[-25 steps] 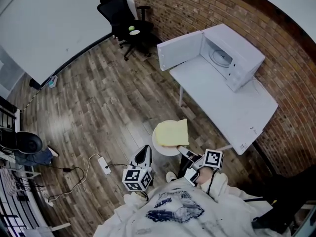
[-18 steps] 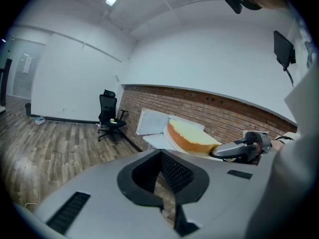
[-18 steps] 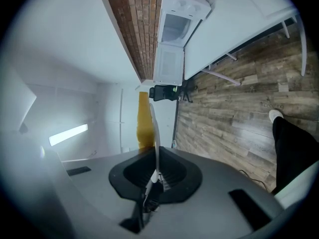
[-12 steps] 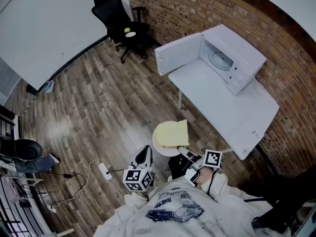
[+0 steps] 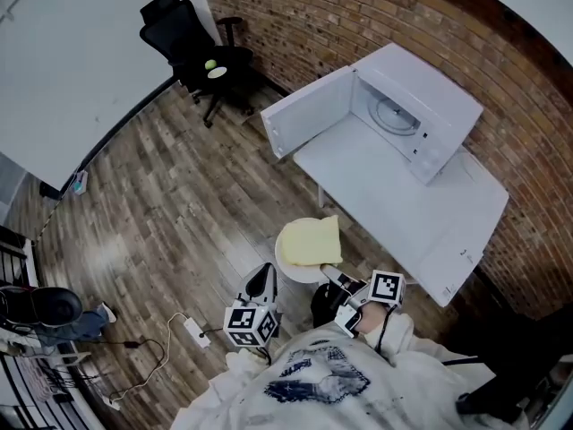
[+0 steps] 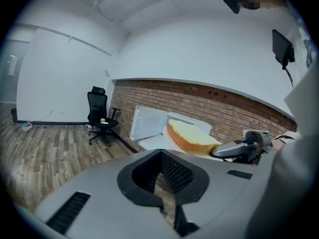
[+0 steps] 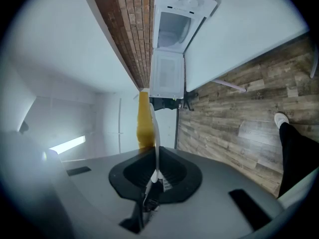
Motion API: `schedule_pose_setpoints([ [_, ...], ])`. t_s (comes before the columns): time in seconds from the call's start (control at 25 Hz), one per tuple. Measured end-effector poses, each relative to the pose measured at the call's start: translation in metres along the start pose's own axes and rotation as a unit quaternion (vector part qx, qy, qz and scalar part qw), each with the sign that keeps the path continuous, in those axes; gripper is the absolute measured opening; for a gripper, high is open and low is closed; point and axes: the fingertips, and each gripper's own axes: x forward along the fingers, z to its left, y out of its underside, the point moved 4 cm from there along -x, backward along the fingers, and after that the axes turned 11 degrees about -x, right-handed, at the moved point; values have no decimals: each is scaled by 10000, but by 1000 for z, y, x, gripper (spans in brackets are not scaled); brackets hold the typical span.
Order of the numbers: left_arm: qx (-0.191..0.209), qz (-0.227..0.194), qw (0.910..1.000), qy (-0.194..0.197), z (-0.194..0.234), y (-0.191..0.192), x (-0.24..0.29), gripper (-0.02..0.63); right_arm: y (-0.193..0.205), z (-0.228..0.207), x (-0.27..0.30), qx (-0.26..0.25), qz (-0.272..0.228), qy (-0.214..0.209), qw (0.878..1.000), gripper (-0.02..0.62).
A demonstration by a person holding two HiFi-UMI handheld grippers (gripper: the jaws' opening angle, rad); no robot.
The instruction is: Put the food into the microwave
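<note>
Head view, read left to right.

1. Office chair (image 5: 183,34), at 11 o'clock of the frame, well apart from the work. It plays no part in the task.

2. Left gripper (image 5: 260,279), at 7 o'clock of the plate (image 5: 290,269), beside it but not touching. In its own view the jaws are pressed together with nothing between them. Judgement: it is held low and idle so as not to foul the carry.

3. The plate sits just below frame centre, over open floor and clear of the table (image 5: 394,204). The food (image 5: 312,240), a yellow slab, lies flat on it. The plate is kept level, presumably so that the slab does not slide.

4. Right gripper (image 5: 329,273), at 5 o'clock of the plate. Its own view shows the jaws pinching the plate's near rim, the plate seen edge-on and the food beyond the grip. A rim hold leaves the whole load cantilevered forward, so tilt or slip at the pinch is the chief risk.

5. Microwave (image 5: 421,106), at 1 o'clock of the plate, stands at the far end of the table against the brick wall. Its door (image 5: 309,115) is swung fully open toward 9 o'clock and the cavity looks empty.

Status: the food is in transit and not yet in the microwave. The next move calls for passing right of the door's edge, then a level entry into the cavity.
</note>
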Motion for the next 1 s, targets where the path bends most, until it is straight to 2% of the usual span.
schedule_pose_setpoints([
  [0.32, 205, 203, 9987, 415, -12, -45, 103, 8, -89, -11, 27, 74, -420, 101, 9990, 23],
  [0.64, 423, 458, 9943, 867, -32, -70, 200, 8, -169, -35, 34, 105, -924, 213, 9954, 23],
  [0.84, 478, 585, 9914, 1068, -47, -80, 238, 8, -203, -42, 29, 191, -1171, 306, 9925, 23],
  [1.0, 553, 739, 9884, 1208, -56, -79, 259, 8, -214, -48, 25, 575, -1333, 425, 9885, 23],
])
